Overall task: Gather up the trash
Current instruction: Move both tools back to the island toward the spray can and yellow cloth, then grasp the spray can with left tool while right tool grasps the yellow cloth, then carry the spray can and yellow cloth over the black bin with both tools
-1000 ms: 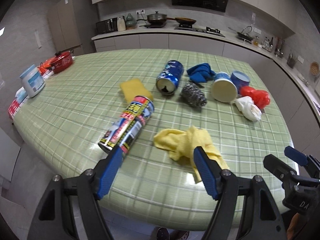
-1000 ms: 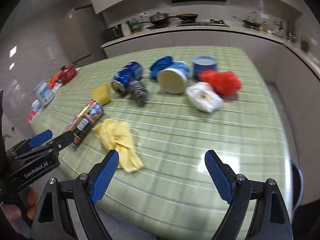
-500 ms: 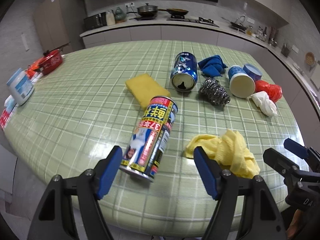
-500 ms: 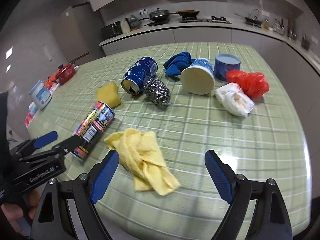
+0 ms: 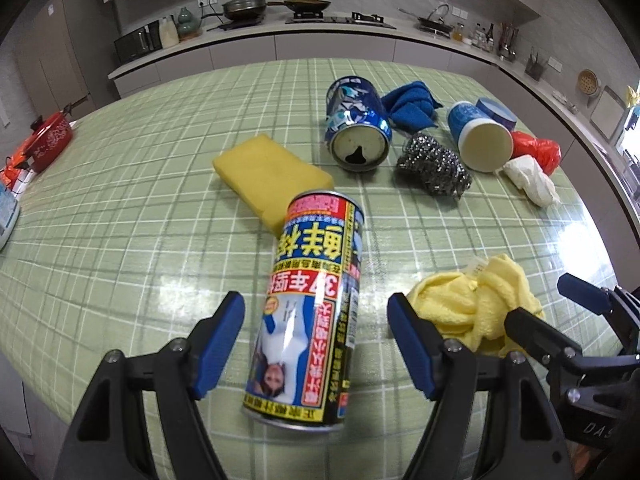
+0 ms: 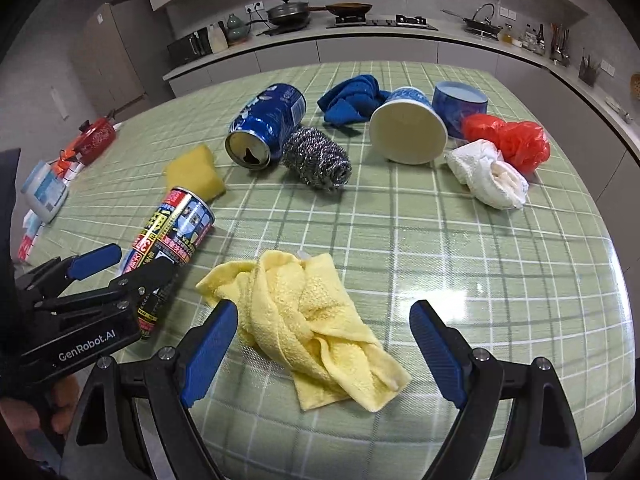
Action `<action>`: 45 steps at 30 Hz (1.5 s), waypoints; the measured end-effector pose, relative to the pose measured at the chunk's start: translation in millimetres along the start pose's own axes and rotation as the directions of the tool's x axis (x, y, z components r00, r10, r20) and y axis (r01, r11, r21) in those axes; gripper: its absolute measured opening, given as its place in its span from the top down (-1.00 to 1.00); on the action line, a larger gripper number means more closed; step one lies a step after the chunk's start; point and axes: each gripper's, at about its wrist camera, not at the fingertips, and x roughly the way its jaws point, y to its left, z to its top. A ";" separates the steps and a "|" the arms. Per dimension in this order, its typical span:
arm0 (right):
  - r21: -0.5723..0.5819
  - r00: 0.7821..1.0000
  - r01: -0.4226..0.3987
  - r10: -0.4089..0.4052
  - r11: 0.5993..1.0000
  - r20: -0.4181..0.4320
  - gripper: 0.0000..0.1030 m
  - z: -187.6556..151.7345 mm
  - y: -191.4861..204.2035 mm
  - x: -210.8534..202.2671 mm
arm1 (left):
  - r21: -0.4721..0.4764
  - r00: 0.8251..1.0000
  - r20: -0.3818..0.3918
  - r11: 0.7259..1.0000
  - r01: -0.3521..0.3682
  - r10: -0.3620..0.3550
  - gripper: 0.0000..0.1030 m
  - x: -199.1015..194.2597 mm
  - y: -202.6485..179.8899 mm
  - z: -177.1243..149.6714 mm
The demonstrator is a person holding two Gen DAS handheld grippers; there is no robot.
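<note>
A tall printed can [image 5: 312,280] lies on its side on the green checked table [image 5: 120,220]. My left gripper [image 5: 316,301] stands open astride it, with a gap at each pad. A crumpled yellow cloth [image 6: 312,312] lies beneath my open right gripper [image 6: 323,308], its pads clear of the fabric. Farther back lie a dented blue drink can [image 5: 356,124], a steel scourer [image 5: 434,164], a yellow sponge [image 5: 272,172], a blue cloth [image 5: 410,104], a tipped paper cup [image 5: 480,136], a red plastic bag [image 5: 536,148] and a white wad [image 5: 530,178].
A red pot [image 5: 50,138] and a white tub [image 6: 44,192] sit at the table's far left edge. A blue tub [image 6: 460,104] stands behind the cup. The kitchen counter [image 5: 320,28] runs along the back wall. The table's near edge lies just under both grippers.
Both grippers came forward and down over the table. The printed can now lies between the left jaws and the yellow cloth between the right ones. Neither opening changed.
</note>
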 end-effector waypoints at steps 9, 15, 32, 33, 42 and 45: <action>0.003 0.999 0.027 -0.027 1.000 -0.029 -0.74 -1.6 5.4 22.9 | 0.003 0.999 -0.028 0.999 0.046 -0.046 -0.46 21.9 13.6 -0.8; 0.009 0.998 -0.007 0.007 1.000 -0.065 -0.74 -4.1 7.8 37.7 | -0.015 0.993 -0.056 0.995 0.100 -0.101 -0.26 33.6 21.7 -5.4; -0.062 0.999 -0.018 0.016 0.998 -0.033 -0.13 -8.4 11.7 33.1 | -0.061 0.992 -0.025 0.991 0.121 -0.123 -0.04 21.2 22.6 -19.1; -0.048 0.999 -0.033 0.032 0.998 -0.032 -0.06 -8.3 9.5 31.6 | -0.064 0.992 -0.024 0.991 0.122 -0.123 -0.04 20.8 21.8 -18.8; 0.114 0.997 -0.063 0.057 0.991 0.052 0.08 -12.0 -29.4 -6.5 | -0.042 0.990 0.031 0.990 0.137 -0.136 -0.04 -4.3 3.5 -19.1; 0.172 0.996 -0.033 0.018 0.985 0.087 0.08 -17.0 -49.9 -26.8 | -0.015 0.985 0.045 0.985 0.170 -0.170 -0.04 -13.5 -13.4 -15.6</action>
